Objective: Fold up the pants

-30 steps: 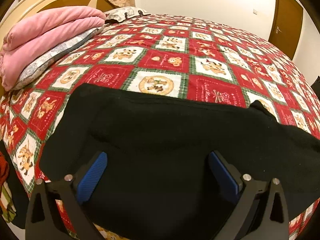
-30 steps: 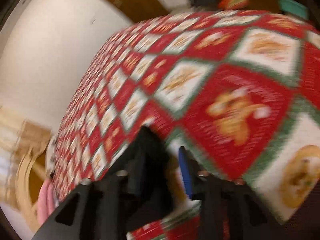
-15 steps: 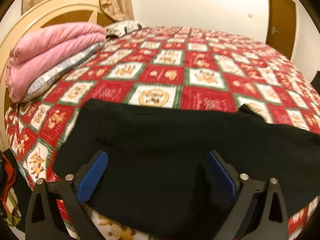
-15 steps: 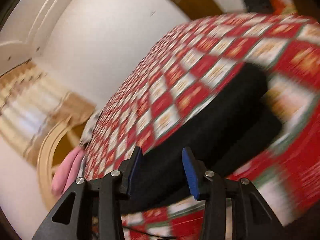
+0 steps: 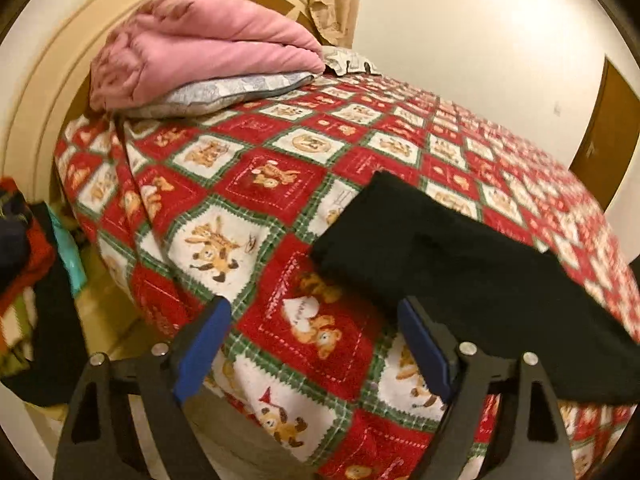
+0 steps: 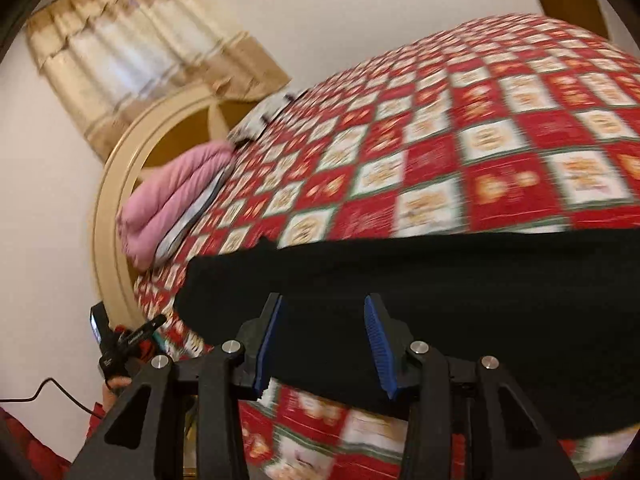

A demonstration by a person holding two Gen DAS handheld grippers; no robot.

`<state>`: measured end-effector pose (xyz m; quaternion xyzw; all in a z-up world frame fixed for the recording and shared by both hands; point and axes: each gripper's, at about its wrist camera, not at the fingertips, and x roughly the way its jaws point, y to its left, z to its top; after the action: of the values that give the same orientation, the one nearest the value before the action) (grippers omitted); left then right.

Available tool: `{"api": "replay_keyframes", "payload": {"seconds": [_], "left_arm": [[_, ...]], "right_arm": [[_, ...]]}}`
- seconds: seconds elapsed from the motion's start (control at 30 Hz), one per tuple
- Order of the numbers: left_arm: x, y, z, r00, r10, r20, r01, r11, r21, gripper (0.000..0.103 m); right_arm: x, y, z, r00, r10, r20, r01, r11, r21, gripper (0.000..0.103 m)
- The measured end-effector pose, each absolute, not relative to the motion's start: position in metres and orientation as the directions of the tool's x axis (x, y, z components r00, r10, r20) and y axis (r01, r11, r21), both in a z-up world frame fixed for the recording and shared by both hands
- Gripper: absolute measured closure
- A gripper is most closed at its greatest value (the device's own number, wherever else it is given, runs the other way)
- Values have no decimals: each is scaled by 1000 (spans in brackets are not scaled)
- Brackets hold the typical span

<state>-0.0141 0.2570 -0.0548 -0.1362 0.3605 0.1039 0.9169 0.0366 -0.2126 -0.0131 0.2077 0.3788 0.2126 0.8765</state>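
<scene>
Up close in the left wrist view, left gripper (image 5: 314, 344) spread wide, blue pads apart after just narrowing a little, nothing but quilt between them, the right-hand finger at the near edge of the black pants (image 5: 472, 268); contact hard to judge. Over in the right wrist view, right gripper (image 6: 326, 342) partly spread, pads clear of the cloth, black pants (image 6: 440, 292) lying behind and between the fingers, not pinched. Pants folded into a flat, dark slab, edges fairly straight, one small corner peeking up at the far side, resting near the bed's front edge on the red, white and green patchwork quilt (image 5: 256, 184) with bear pictures. Further back, a folded pink blanket (image 5: 200, 48) stacked on a pale grey pillow (image 5: 224, 92), hard against the cream arched headboard (image 5: 44, 92). Beyond that, beige curtains (image 6: 132, 56), a plain white wall, a brown door (image 5: 608, 128) at the far right. Only on the left wrist view: a heap of red and dark clothes (image 5: 28, 256) beside the bed, low left. Only on the right wrist view: a small black device (image 6: 116, 340) with a cable, low left, blurred, and the curtains seen full.
</scene>
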Motion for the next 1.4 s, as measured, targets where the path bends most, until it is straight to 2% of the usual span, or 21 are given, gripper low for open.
{"api": "replay_keyframes", "payload": {"seconds": [0.1, 0.23, 0.3, 0.33, 0.37, 0.43, 0.67, 0.8, 0.97, 1.17, 1.27, 1.4], "left_arm": [[-1, 257, -56, 741, 61, -669, -276, 935, -221, 17], [22, 258, -68, 731, -11, -683, -255, 923, -288, 32], [29, 260, -77, 723, -58, -688, -262, 899, -351, 35], [31, 260, -79, 722, -66, -689, -268, 891, -366, 40], [34, 258, -80, 722, -68, -688, -273, 886, -374, 49], [32, 256, -79, 721, -55, -691, -285, 885, -368, 52], [27, 249, -72, 737, -65, -672, -272, 883, -383, 85], [38, 242, -65, 734, -18, -679, -261, 915, -308, 88], [47, 255, -54, 751, -8, -660, -280, 902, -329, 89], [56, 263, -52, 730, 26, -683, -304, 907, -291, 88], [63, 263, -63, 688, 40, -725, -321, 912, -254, 88], [63, 263, -65, 683, 47, -729, -317, 918, -237, 87]], "right_arm": [[44, -184, -19, 595, 551, -585, -247, 818, 519, 59], [45, -167, -25, 574, 555, -602, -253, 819, 514, 59], [44, -168, -28, 571, 544, -615, -240, 827, 508, 59], [43, -171, -29, 573, 537, -619, -228, 830, 509, 59], [43, -174, -30, 576, 532, -620, -218, 831, 511, 59], [43, -179, -33, 577, 525, -626, -197, 833, 518, 59], [42, -181, -38, 575, 519, -633, -183, 836, 518, 59], [44, -178, -48, 561, 497, -662, -162, 850, 500, 59], [47, -175, -54, 548, 510, -663, -149, 840, 522, 59], [49, -152, -56, 520, 560, -645, -197, 814, 547, 59], [50, -142, -68, 498, 567, -656, -199, 811, 549, 59], [50, -137, -85, 479, 588, -651, -184, 793, 581, 59]]}}
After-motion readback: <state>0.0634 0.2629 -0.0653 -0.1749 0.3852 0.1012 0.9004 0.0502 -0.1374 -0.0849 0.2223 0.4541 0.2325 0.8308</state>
